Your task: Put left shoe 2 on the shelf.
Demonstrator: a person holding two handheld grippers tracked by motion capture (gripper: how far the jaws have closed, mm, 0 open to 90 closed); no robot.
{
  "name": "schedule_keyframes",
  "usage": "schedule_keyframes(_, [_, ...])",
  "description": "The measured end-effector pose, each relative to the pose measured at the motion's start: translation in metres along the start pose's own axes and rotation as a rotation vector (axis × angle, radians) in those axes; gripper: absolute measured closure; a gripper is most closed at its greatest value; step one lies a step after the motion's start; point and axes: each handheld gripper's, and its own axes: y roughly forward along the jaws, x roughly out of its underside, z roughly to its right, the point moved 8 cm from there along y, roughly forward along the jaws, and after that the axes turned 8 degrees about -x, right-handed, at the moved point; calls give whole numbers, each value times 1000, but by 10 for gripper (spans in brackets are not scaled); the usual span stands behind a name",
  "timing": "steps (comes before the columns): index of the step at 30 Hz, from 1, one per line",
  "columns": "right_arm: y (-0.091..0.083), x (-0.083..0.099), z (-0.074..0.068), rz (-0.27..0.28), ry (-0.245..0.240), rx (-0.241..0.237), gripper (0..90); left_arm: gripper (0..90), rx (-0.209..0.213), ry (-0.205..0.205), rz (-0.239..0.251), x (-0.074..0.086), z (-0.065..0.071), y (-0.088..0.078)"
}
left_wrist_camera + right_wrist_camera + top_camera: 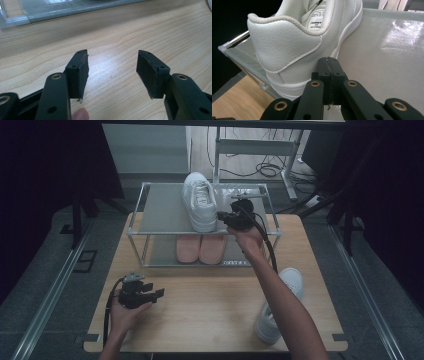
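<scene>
White sneaker sits on top shelf of the shoe rack, toe pointing to 12 o'clock, heel toward the person, at about 12 o'clock on the bench. Right gripper is at the heel's 3 o'clock side; in the right gripper view its fingers are pressed flat together w/ nothing between them, tips just beside or touching the heel's lower side wall — can't tell which. Looks like a nudge w/ closed tips rather than a pick.

Left gripper rests low at 8 o'clock on the bench, fingers spread wide, holding nothing, bare wood between them.

Second white sneaker lies at 4 o'clock on the bench, partly under the right forearm. Pink slippers on the rack's lower shelf.

Handling, prob.: shoe is light, leather-look upper smooth and a bit slick, so a pinch on the flat side could slip. Heel counter is stiffest part; padded collar gives some. Best hold: one finger inside the collar, one outside on the heel back, or pinch the tongue/lace area. Sole rim is firm, good for pushing. Shelf fabric looks smooth, so shoe should slide easily; not fragile.
</scene>
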Motion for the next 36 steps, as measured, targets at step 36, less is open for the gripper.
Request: schedule_keyframes(36, [18, -7, -27, 35, 8, -40, 900, 429, 7, 3, -6, 1, 1, 4])
